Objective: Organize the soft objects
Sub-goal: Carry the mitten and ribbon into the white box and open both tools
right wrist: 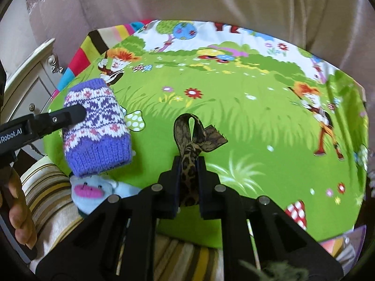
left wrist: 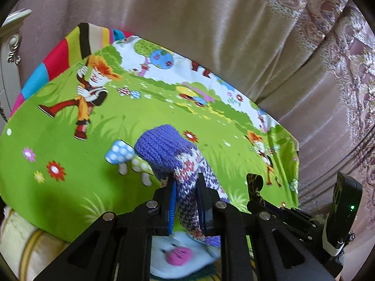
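Observation:
My left gripper (left wrist: 186, 182) is shut on a purple and white knitted sleeve (left wrist: 168, 154), held above a green cartoon-print cloth (left wrist: 70, 121). The sleeve also shows in the right wrist view (right wrist: 98, 126), with the left gripper (right wrist: 75, 114) clamped on it from the left. My right gripper (right wrist: 188, 161) is shut on a leopard-print ribbon bow (right wrist: 194, 135), held above the same cloth (right wrist: 234, 117). A pale blue plush toy with a pink mouth (right wrist: 91, 192) lies under the sleeve at the cloth's near edge; it also shows in the left wrist view (left wrist: 178, 255).
Beige curtains (left wrist: 187, 23) hang behind the cloth, with patterned lace (left wrist: 339, 46) at the right. A white cabinet (right wrist: 30, 79) stands at the left. A striped cushion (right wrist: 51, 187) lies at the near left. The right gripper (left wrist: 255, 182) shows at the left wrist view's right.

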`<state>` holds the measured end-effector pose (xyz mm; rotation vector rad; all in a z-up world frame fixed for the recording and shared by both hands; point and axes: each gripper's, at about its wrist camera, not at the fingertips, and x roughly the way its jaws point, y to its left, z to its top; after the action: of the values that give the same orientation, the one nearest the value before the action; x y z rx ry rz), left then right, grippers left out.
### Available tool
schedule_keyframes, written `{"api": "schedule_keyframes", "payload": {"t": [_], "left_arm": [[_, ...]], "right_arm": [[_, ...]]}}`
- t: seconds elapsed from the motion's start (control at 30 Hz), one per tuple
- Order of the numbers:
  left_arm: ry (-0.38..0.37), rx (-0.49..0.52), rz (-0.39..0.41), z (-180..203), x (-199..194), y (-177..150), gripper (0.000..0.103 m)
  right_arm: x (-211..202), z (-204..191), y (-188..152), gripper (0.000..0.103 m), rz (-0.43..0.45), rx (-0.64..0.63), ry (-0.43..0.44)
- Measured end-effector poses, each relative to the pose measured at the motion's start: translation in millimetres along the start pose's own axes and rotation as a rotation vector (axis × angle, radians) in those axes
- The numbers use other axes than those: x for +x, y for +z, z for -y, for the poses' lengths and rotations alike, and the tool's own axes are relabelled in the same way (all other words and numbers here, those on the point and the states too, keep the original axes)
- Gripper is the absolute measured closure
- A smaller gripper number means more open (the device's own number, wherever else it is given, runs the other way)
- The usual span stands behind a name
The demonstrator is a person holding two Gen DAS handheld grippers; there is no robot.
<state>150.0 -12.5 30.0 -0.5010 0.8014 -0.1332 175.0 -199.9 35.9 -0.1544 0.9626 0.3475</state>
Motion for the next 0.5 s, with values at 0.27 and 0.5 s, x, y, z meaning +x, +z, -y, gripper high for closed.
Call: {"api": "schedule_keyframes", "payload": {"t": [0.27, 0.5], "left_arm": [[-0.047, 0.06, -0.017, 40, -7, -20, 0.087], [-0.088, 0.109, -0.051, 75, -8, -39, 0.087]], "right_arm": [[-39, 29, -29, 0.088, 0.031, 0.074, -0.04], [-69, 51, -54, 0.088, 0.06, 0.126, -0.067]]}}
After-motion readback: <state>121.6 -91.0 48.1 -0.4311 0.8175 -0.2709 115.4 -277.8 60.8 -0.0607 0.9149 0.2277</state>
